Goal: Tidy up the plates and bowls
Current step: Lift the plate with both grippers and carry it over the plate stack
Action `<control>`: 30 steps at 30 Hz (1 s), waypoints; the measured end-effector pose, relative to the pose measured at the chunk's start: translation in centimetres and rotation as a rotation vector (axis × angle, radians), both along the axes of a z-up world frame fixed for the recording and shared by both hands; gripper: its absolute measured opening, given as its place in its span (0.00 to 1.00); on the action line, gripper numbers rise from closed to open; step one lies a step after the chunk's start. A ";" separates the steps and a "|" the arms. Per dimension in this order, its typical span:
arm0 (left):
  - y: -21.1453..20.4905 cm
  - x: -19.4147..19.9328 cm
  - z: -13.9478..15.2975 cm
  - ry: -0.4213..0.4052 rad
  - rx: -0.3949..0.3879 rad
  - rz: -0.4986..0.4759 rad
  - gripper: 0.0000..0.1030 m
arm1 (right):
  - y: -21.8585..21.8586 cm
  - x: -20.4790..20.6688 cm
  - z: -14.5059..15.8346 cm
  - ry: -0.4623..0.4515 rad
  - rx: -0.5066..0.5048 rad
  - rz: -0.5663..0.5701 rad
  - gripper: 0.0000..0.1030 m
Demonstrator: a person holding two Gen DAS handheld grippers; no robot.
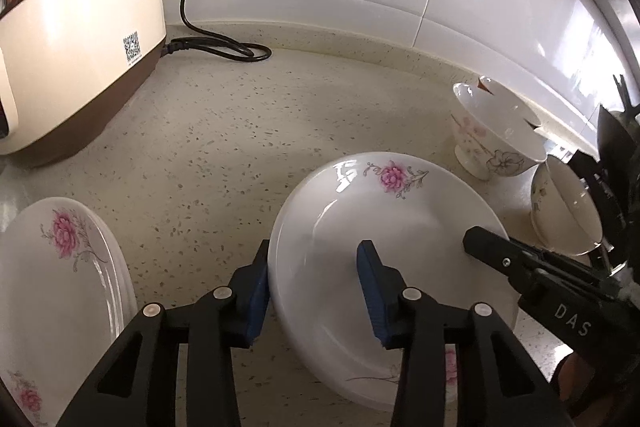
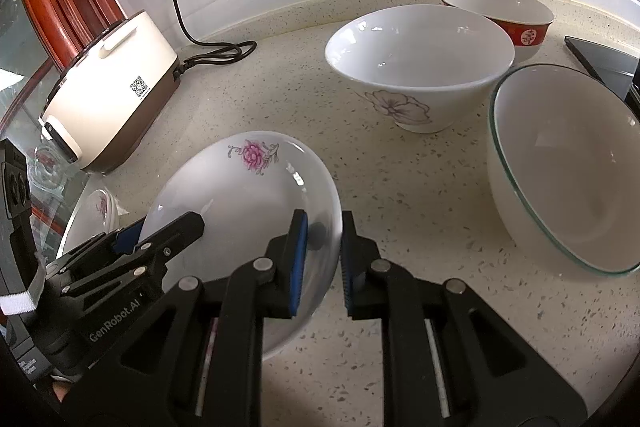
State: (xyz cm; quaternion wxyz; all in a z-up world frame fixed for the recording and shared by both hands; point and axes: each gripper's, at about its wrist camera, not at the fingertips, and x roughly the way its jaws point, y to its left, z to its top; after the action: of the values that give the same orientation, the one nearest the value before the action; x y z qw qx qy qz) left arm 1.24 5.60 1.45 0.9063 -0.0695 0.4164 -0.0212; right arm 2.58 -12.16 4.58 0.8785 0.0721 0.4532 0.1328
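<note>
Straddling the near rims, the left gripper (image 1: pixel 316 291) and right gripper (image 2: pixel 322 263) both bracket the flowered plate (image 1: pixel 384 227), jaws narrow; a firm grip I cannot tell. It is glossy, slippery, fragile; hold the rim. Beyond, on the desk (image 1: pixel 224 131), stands a flowered bowl (image 2: pixel 416 67).

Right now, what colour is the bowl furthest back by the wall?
Red bowl with white inside; right wrist view.

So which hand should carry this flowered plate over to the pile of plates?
Probably left. The stack of plates lies on the left gripper's side, and its open jaws straddle the plate's rim. The right gripper pinches the opposite rim, farther from the stack.
</note>
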 end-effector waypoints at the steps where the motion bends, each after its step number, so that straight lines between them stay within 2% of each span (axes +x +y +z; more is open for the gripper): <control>1: 0.0 0.0 0.0 0.000 0.004 0.000 0.42 | 0.0 0.0 0.0 0.000 0.000 0.000 0.18; 9: 0.1 0.1 0.0 -0.001 0.008 0.004 0.40 | 0.1 -0.1 -0.1 -0.001 0.001 -0.004 0.18; 14: 0.5 -0.1 0.0 -0.004 -0.007 0.018 0.35 | 0.0 0.0 -0.1 0.004 0.016 -0.009 0.18; 16: 1.0 -0.2 0.0 -0.010 -0.027 0.029 0.30 | -0.1 0.2 -0.2 0.014 0.046 -0.003 0.18; 19: 1.5 -0.8 0.4 -0.045 -0.047 0.045 0.29 | -0.1 0.3 -0.3 0.026 0.083 0.012 0.18; 22: 1.6 -1.5 1.1 -0.092 -0.033 0.069 0.29 | -0.1 0.5 -0.4 0.037 0.121 0.022 0.18; 30: 2.6 -3.2 2.1 -0.189 -0.060 0.113 0.29 | 0.7 0.0 0.1 0.007 0.176 0.060 0.18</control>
State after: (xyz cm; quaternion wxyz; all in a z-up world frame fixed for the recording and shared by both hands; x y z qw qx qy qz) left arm -1.91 8.21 3.53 0.9388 -0.1178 0.3234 0.0108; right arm 2.61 -11.43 4.66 0.8628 0.1359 0.4449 0.1980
